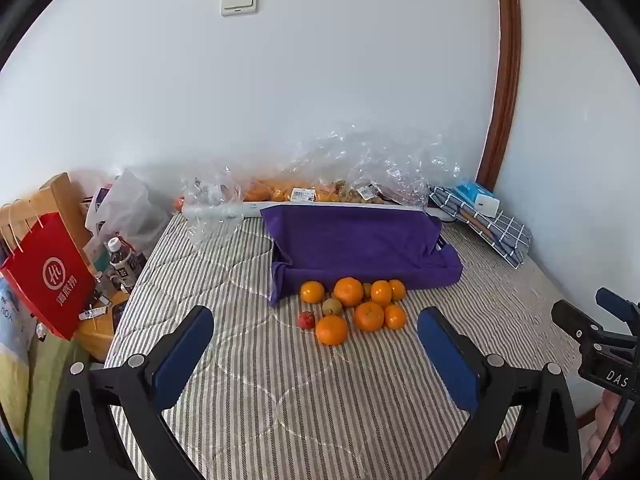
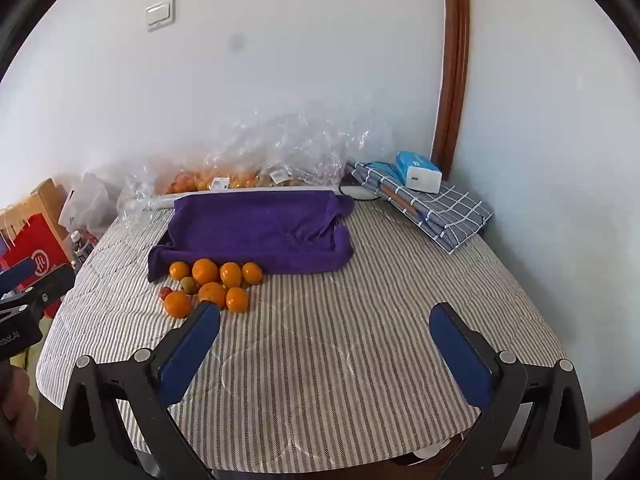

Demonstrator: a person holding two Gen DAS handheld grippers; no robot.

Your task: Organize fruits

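A cluster of oranges (image 1: 349,291), a kiwi (image 1: 332,306) and a small red fruit (image 1: 307,319) is lying on the striped cloth (image 1: 248,380), touching the front wall of the purple-draped tray (image 1: 360,240). One orange is sitting half hidden behind others. The left gripper (image 1: 316,330) and right gripper (image 2: 325,326) are hovering short of the fruit, fingers spread wide, holding nothing. Only the left view is showing the red bag (image 1: 48,276) whole.

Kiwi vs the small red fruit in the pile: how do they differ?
The kiwi is dull brown-green; the red fruit is glossy red. The kiwi looks larger. The kiwi sits inside the cluster of oranges; the red fruit lies at its left edge. Both rest loose on the striped cloth, outside the purple-lined tray.
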